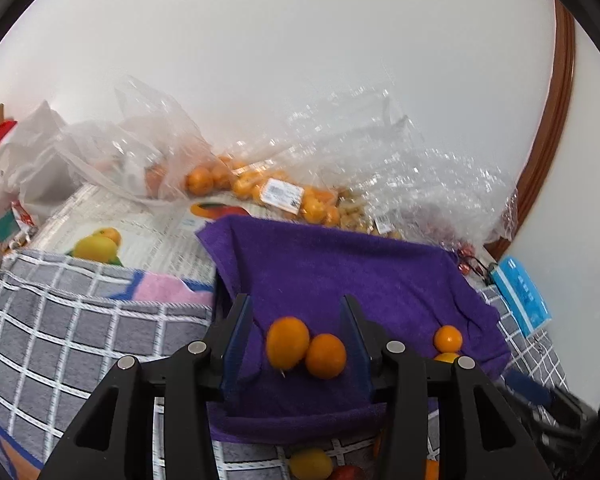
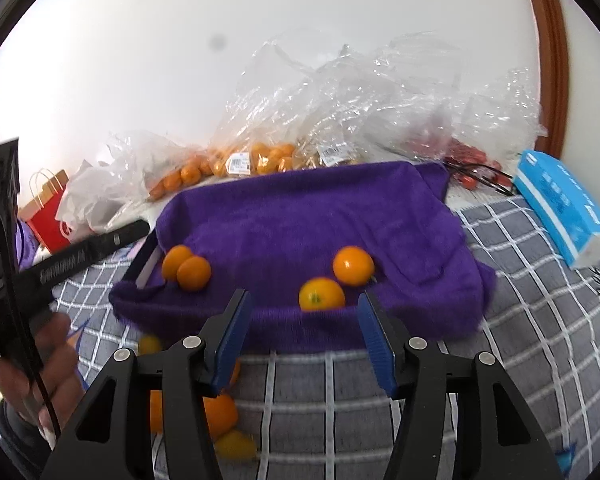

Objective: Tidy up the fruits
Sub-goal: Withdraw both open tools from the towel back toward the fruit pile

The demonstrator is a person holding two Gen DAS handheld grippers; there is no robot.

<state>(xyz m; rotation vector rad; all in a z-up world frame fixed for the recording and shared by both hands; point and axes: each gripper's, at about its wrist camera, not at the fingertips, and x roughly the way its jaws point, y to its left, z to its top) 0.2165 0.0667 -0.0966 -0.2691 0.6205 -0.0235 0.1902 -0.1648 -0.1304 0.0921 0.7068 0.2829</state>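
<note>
A purple towel [image 1: 340, 264] [image 2: 308, 216] lines a tray on a grey checked cloth. Two oranges [image 1: 287, 343] [image 1: 325, 355] lie side by side on it, between the fingers of my open left gripper [image 1: 298, 322], untouched. They show at the left in the right wrist view [image 2: 187, 268]. Two more oranges [image 2: 353, 265] [image 2: 321, 294] lie at the towel's right front, just beyond my open, empty right gripper [image 2: 304, 316]. Loose oranges [image 2: 220, 410] and a yellow fruit [image 2: 234, 445] lie on the cloth under the right gripper's left finger.
Clear plastic bags of oranges [image 1: 244, 182] [image 2: 260, 158] and red fruit [image 2: 466, 156] pile against the wall. A blue tissue pack [image 2: 560, 212] lies right. A red paper bag [image 2: 48, 216] stands left. Newspaper [image 1: 140, 232] covers the far left table.
</note>
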